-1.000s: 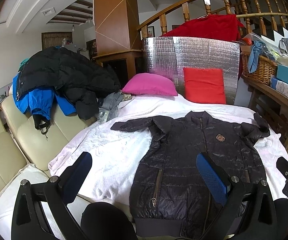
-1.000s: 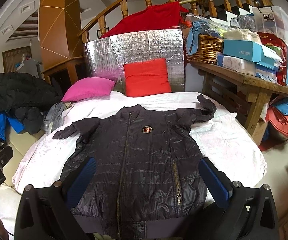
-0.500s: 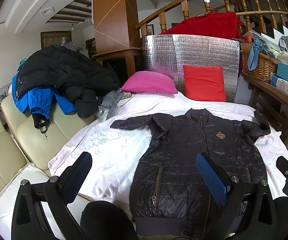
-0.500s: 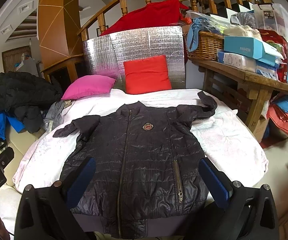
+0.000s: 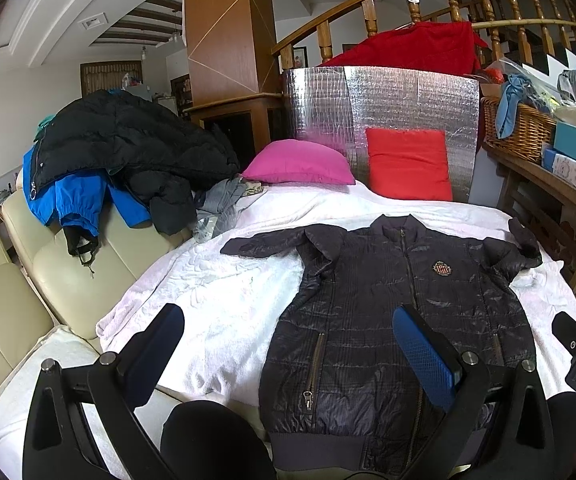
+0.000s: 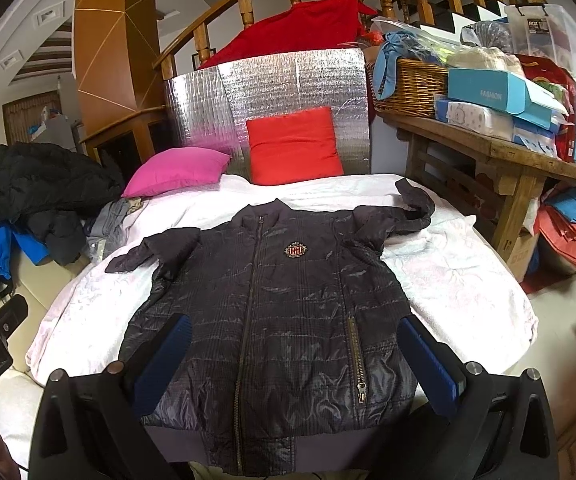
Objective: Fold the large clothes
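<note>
A dark quilted zip jacket [image 5: 392,320] lies flat, front up, on a white blanket [image 5: 216,292], with its hem toward me and both sleeves spread to the sides. It fills the middle of the right wrist view [image 6: 272,320]. My left gripper [image 5: 288,356] is open and empty, held above the jacket's lower left edge and the blanket. My right gripper [image 6: 296,364] is open and empty, held above the jacket's lower half, with its fingers wide apart over the hem.
A pink cushion [image 5: 300,162] and a red cushion [image 5: 408,164] lean on a silver foil panel [image 5: 380,100] at the back. A pile of coats [image 5: 120,148] sits on a cream sofa [image 5: 12,280] at left. A cluttered wooden table [image 6: 488,156] stands at right.
Both grippers have drifted slightly lower and closer to the jacket, which sits a touch lower in both views. Both stay open and the jacket has not moved.
</note>
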